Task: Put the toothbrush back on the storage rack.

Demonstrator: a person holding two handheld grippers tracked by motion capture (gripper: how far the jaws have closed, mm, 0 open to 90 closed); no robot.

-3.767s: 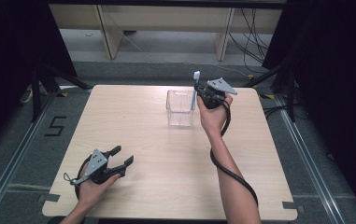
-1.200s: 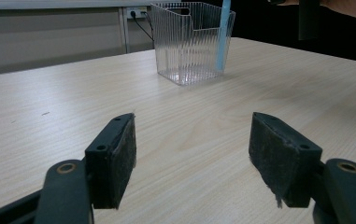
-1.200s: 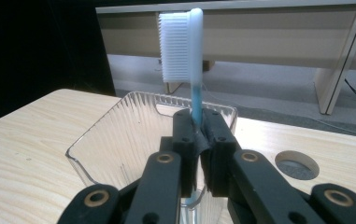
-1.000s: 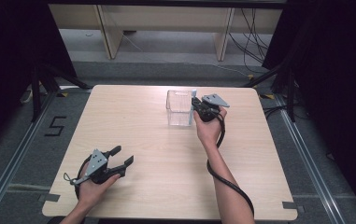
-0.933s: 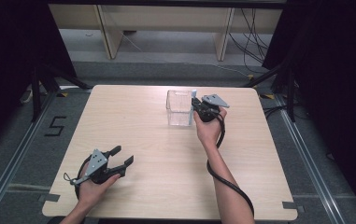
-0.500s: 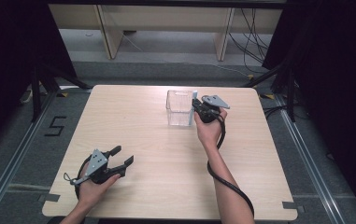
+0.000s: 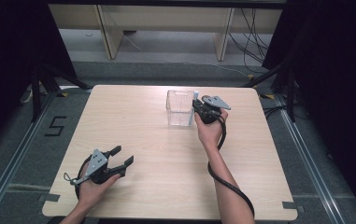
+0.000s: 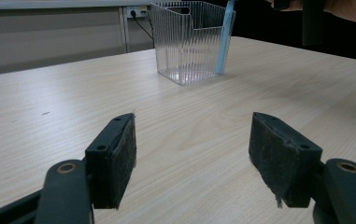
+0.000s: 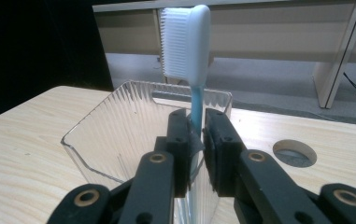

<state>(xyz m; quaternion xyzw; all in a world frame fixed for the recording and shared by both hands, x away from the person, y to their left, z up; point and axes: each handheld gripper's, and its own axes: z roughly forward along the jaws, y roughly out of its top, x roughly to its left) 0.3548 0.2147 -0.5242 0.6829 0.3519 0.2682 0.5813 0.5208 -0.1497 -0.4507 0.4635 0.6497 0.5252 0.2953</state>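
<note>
- Fingers of the right gripper (image 9: 195, 154) stand close together on either side of the blue handle of the toothbrush (image 9: 188, 46); the jaws have just been opening slightly, a thin gap shows at one pad, and whether the pads press the handle cannot be told.
- Toothbrush: upright, white bristle head at 12 o'clock above the jaws, handle running down inside the clear ribbed container (image 9: 119, 135). In the left gripper view the handle leans against the container's right-hand wall.
- Container: in the high view it stands on the table (image 7: 166, 163) toward 12 o'clock of the table's centre, near the far edge; the right gripper (image 7: 199, 108) is just beside it at its 3 o'clock side.
- Left gripper (image 8: 192, 158): jaws wide apart, nothing between the pads, held just above bare tabletop. In the high view it sits at 7 o'clock of the table's centre, well apart from the container, held in the left hand (image 7: 91, 189).
- Round cable hole (image 9: 294, 152) lies in the tabletop beyond the container.
</note>
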